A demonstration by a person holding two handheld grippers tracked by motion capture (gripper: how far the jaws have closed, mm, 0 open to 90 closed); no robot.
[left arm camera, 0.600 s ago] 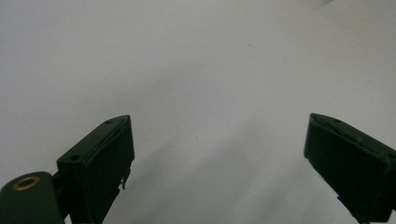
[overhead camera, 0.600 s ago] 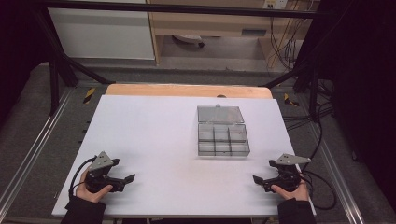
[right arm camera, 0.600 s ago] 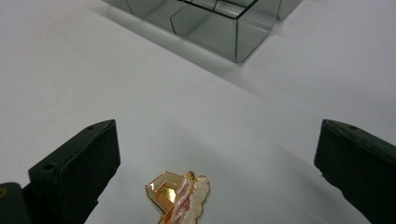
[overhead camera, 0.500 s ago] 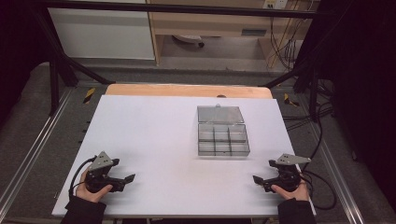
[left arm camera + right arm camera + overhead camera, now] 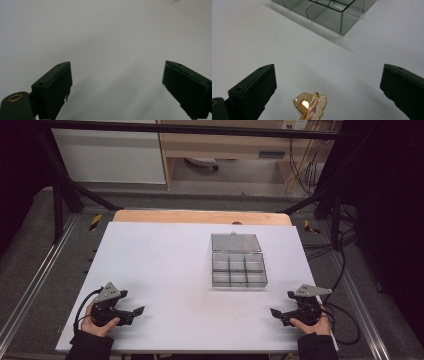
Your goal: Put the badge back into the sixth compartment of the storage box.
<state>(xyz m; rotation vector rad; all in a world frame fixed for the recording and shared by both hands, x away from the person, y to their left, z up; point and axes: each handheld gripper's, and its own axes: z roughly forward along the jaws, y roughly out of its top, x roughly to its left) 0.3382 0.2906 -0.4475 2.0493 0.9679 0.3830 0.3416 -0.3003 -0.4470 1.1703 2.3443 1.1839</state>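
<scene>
Gold-coloured and pink, a small enamel pin (image 5: 310, 106) lies flat on the white table (image 5: 165, 270) between the wide-spread jaws of the right gripper (image 5: 327, 92), touched by neither. The pick-up looks not yet begun: next the jaws must sink and close on it. Beyond them stands a clear compartment box (image 5: 329, 12). The left gripper (image 5: 116, 90) is spread wide too, with nothing between its jaws.

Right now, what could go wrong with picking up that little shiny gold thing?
The small gold and pink charm lies flat on the white table, so the right claw, open around it, might slide it or flick it away. Its bumpy shape could slip from the grip. The clear plastic compartment box has small cells, easy to miss.
</scene>
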